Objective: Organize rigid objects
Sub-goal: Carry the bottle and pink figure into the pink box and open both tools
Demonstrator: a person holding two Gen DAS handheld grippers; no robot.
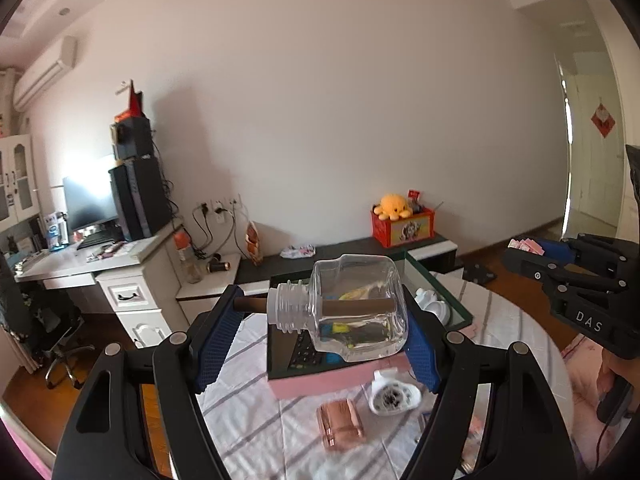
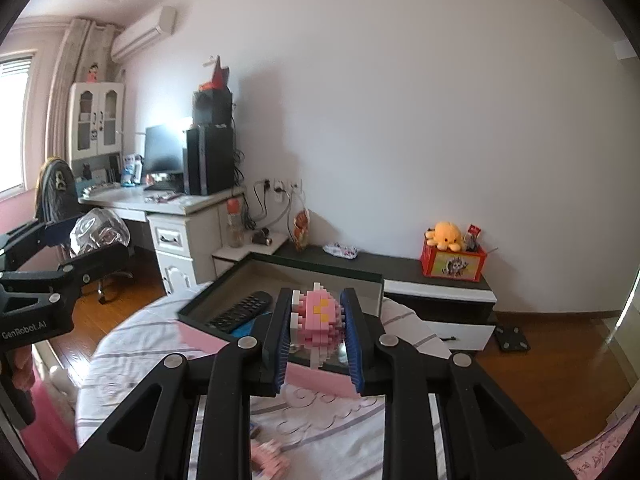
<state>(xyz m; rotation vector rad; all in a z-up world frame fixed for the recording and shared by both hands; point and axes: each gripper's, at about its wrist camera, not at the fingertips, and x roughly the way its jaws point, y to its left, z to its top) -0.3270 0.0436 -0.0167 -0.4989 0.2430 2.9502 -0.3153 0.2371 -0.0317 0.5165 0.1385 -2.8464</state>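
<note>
My left gripper (image 1: pixel 320 320) is shut on a clear glass bottle (image 1: pixel 352 312) with a brown rod inside, held on its side above the pink-walled box (image 1: pixel 316 384). The bottle also shows in the right wrist view (image 2: pixel 98 232). My right gripper (image 2: pixel 316 336) is shut on a pink and white brick figure (image 2: pixel 318 326), held over the box's near edge (image 2: pixel 320 380). A black remote (image 2: pixel 240 310) lies inside the box. The right gripper also appears at the right edge of the left wrist view (image 1: pixel 520 258).
The box sits on a round table with a striped white cloth (image 1: pixel 256 412). A copper-pink block (image 1: pixel 340 424) and a white patterned item (image 1: pixel 394 394) lie on the cloth in front of the box. A desk (image 2: pixel 168 208) and low cabinet (image 2: pixel 432 280) stand behind.
</note>
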